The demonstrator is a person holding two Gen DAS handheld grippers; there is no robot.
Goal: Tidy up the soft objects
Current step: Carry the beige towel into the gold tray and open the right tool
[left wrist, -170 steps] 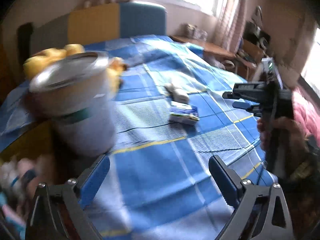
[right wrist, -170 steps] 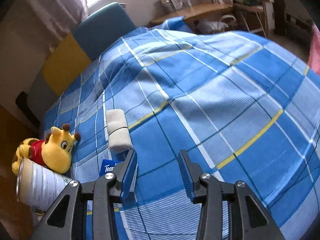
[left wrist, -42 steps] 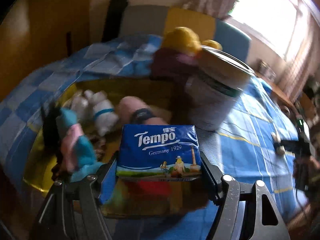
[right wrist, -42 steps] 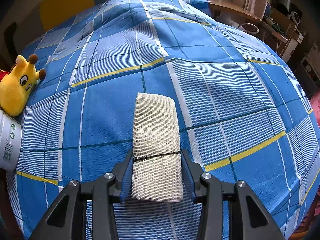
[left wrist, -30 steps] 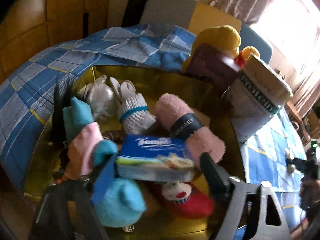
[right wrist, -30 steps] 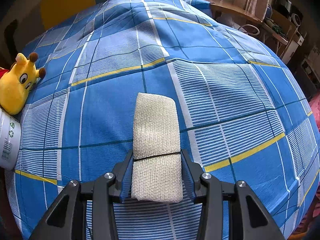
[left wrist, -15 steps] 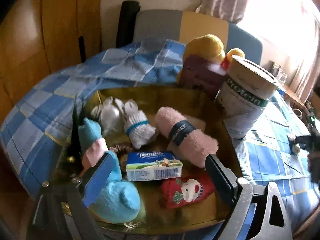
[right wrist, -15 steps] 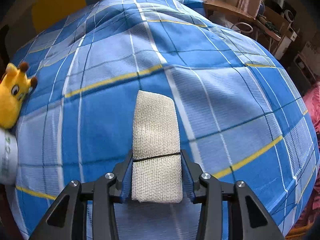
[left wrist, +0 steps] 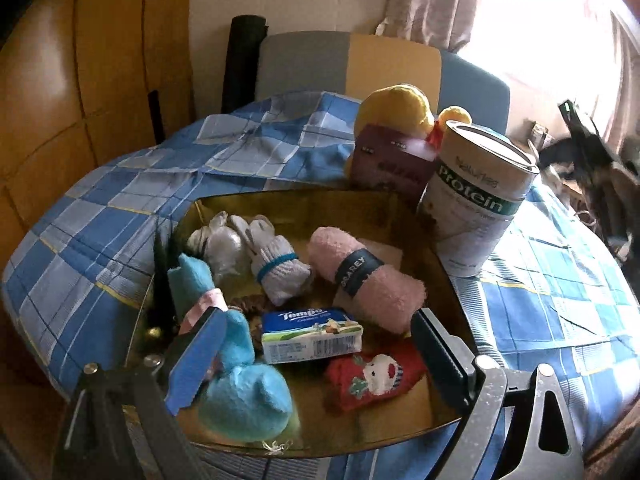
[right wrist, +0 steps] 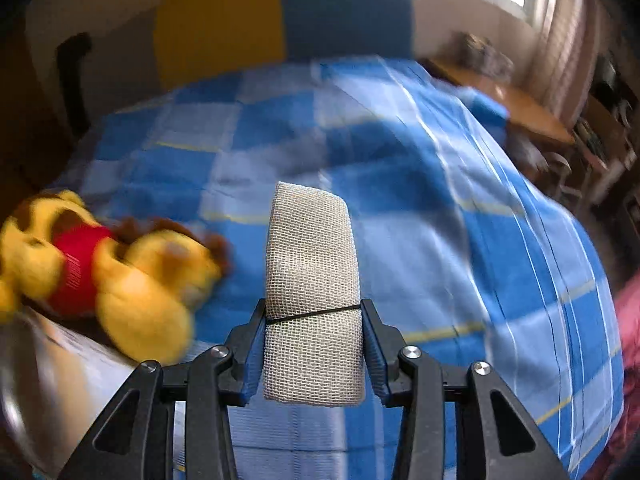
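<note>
Over my blue checked bedspread point(left wrist: 280, 152), left gripper point(left wrist: 316, 344) gapes empty above the gold tray point(left wrist: 420, 256); right gripper point(right wrist: 314, 344) clamps the gauze roll point(right wrist: 312, 264).

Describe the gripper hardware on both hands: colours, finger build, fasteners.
Left gripper: black angular linkage frame with triangular cut-outs, silver screw heads, blue pads on black fingers. Right gripper: same build, black triangular struts, silver bolts, blue-lined fingers. No cables or sleeves visible.

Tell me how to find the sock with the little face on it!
Look in the shiny gold tray on the blue checked bedspread. At its near edge, just right of the blue Tempo tissue pack, lies the small red sock. It is the only red thing there, with a white cartoon face.
</note>
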